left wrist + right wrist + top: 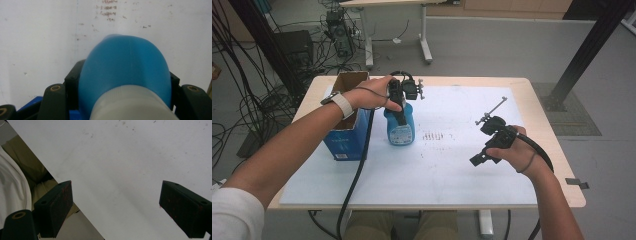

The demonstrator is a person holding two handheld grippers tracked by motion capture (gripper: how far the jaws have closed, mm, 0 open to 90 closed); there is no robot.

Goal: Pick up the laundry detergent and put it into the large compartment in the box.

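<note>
Left gripper (401, 116) is pointing down over the blue bottle (400, 129) and pinching it near the top; in the left gripper view the black jaws are pressing against both sides of the bottle's (125, 72) blue shoulder, with its pale neck nearest the camera. The bottle is standing upright on the white sheet (447, 170) that is covering the table (552, 125), directly beneath the left fingers. Its label is facing the person.

A blue cardboard box (346, 120) with open flaps is sitting just beside the bottle, on the outer side of the left fingers, under the person's left wrist. A patch of small reddish marks (435, 136) is lying on the sheet just past the bottle, between the two grippers; in the left gripper view the same marks (108, 10) are showing beyond the bottle.

Right gripper (477, 159) is hovering well apart from the bottle, over bare sheet near the table's right side. Its fingers (56, 206) are standing spread wide with nothing between them, only the white sheet (120, 170) beyond. The sheet's near edge and the person's clothing are showing past its left finger.
</note>
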